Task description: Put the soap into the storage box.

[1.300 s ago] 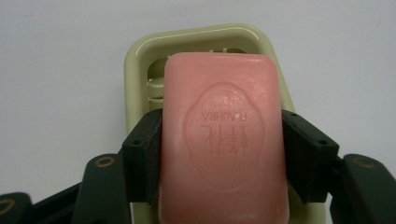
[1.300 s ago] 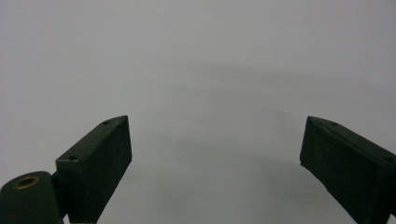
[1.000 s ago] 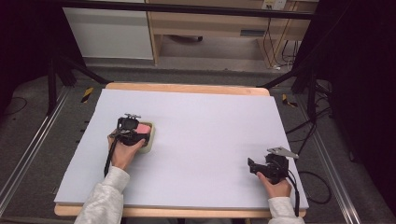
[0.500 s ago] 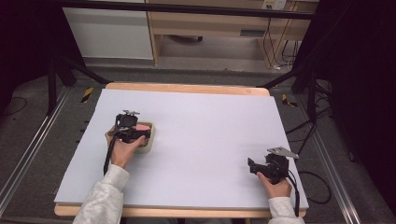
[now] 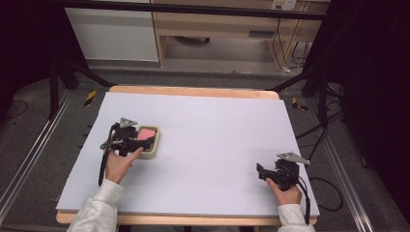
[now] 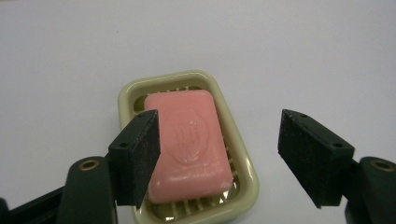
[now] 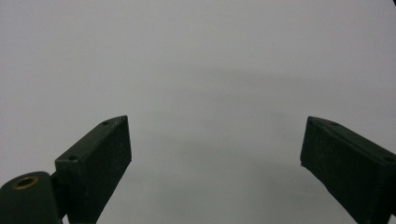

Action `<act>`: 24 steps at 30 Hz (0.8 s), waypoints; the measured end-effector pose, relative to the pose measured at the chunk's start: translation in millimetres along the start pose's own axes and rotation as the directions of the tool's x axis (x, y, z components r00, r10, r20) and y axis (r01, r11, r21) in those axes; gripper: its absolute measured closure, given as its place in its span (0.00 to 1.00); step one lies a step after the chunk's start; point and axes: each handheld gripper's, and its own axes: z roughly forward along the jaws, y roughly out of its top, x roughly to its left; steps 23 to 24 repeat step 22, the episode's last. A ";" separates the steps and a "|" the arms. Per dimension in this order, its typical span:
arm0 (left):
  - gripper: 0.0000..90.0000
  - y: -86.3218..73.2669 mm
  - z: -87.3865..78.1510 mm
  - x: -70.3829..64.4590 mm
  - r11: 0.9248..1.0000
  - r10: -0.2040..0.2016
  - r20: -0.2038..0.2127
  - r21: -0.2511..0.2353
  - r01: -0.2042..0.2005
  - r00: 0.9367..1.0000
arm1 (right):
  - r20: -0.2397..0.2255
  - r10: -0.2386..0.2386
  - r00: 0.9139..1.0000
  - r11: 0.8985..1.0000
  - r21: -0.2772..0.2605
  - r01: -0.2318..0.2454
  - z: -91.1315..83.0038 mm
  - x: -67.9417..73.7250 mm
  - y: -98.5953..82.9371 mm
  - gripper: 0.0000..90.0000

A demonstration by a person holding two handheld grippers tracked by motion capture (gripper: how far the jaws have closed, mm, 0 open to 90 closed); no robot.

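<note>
The left gripper (image 6: 219, 158) hangs over the pink soap bar (image 6: 189, 144) with its jaws spread wide, gripping nothing; in the left gripper view one jaw stands in front of the bar's near left side and the other is out beyond the dish's right rim, and whether either touches cannot be told. The bar lies flat in a pale green soap dish (image 6: 125, 95), stamped face up, its long side running along the dish. In the high view the left gripper (image 5: 145, 141) sits at the left part of the table, the soap bar (image 5: 146, 133) and dish (image 5: 155, 150) just under its tips. The right gripper (image 5: 261, 171) rests well apart near the table's front right, its jaws likewise wide apart over bare surface. The table (image 5: 217, 130) is covered by a light sheet with a wooden edge; beyond it stand a wooden shelf unit (image 5: 217, 29) and dark stands on a grey floor.
</note>
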 end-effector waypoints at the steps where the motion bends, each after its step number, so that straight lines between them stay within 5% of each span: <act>1: 0.32 -7.6 -6.0 1.8 1.000 -0.003 0.018 -0.023 0.004 1.000 | 0.000 0.002 1.000 1.000 -0.004 -0.002 0.0 -0.2 0.0 0.10; 9: 0.29 -35.4 -24.9 13.9 0.998 0.002 0.026 -0.055 -0.001 1.000 | 0.007 0.007 1.000 1.000 -0.012 -0.007 -1.5 -0.6 -0.9 0.09; 15: 0.27 -59.6 -35.2 33.5 0.998 -0.039 -0.056 -0.043 0.036 0.998 | 0.014 0.010 1.000 1.000 -0.012 -0.009 -1.4 -2.0 -1.2 0.09; 24: 0.25 -75.3 -41.6 45.4 0.999 -0.043 -0.089 -0.026 0.040 0.995 | 0.026 0.019 0.999 1.000 -0.012 -0.019 -1.8 -4.2 -1.8 0.09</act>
